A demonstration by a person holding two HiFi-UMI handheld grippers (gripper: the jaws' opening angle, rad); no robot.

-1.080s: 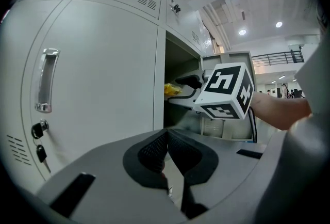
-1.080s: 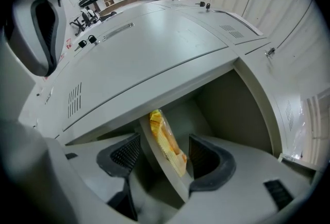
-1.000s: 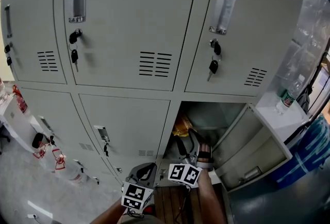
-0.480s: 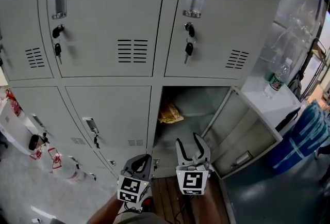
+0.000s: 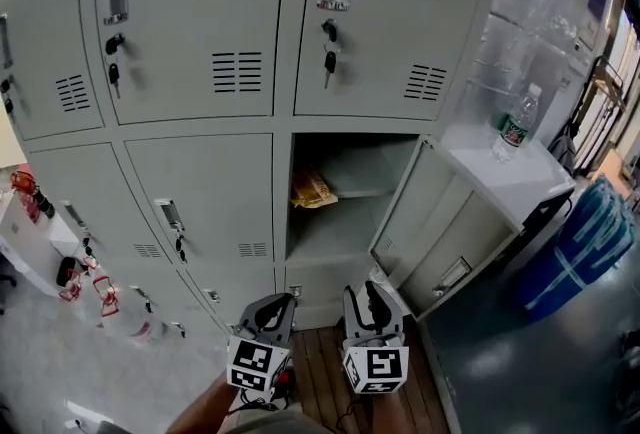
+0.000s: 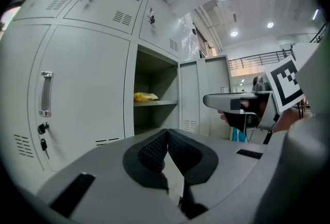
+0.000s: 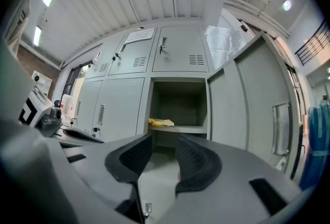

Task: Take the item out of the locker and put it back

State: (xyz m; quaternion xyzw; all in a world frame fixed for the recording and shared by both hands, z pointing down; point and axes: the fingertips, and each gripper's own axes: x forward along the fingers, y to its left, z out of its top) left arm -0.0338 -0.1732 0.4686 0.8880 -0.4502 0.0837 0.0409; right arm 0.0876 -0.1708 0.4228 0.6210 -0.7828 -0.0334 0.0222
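The right gripper [image 7: 164, 146] has its jaws partly apart, with a clear gap between the pads. They have just been closing, and nothing is between them. Through the gap the right gripper view looks straight at the open locker. In the head view this gripper [image 5: 372, 294] is low in the picture, in front of the locker and well apart from it. The left gripper [image 6: 166, 138] has its jaws together, the ribbed pads meeting at the tips, and it holds nothing. It sits just beside the right one, to its left.

Beyond them is the open locker compartment [image 5: 350, 162], in the middle row of a grey bank of lockers. The yellow packet [image 5: 312, 190] lies on the shelf inside, toward the left side and near the front edge. Neither gripper touches it. The compartment's door [image 5: 440, 237] is swung wide to the right.

The doors above are shut, and keys [image 5: 328, 57] hang from their locks. To the right, a plastic bottle [image 5: 514, 122] stands upright on a white ledge [image 5: 520, 177]. A blue bin [image 5: 585, 252] sits on the floor below it.
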